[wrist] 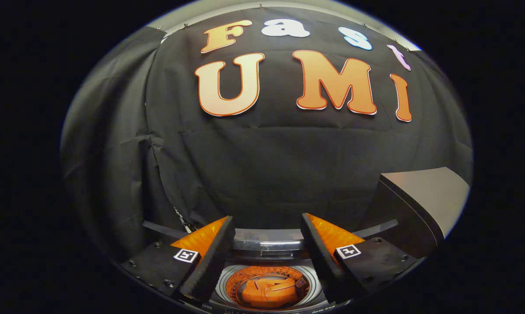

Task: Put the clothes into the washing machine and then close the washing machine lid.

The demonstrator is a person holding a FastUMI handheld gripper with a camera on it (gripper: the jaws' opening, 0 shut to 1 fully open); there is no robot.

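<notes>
A small top-loading washing machine stands below and between my fingers, its round drum open. An orange garment lies bunched inside the drum. The machine's lid stands raised at the back of the opening, just beyond the fingertips. My gripper hovers above the machine, open, with nothing between its fingers.
A grey slanted panel rises to the right of the machine, close to the right finger. The booth's black cloth wall hangs straight ahead behind the machine.
</notes>
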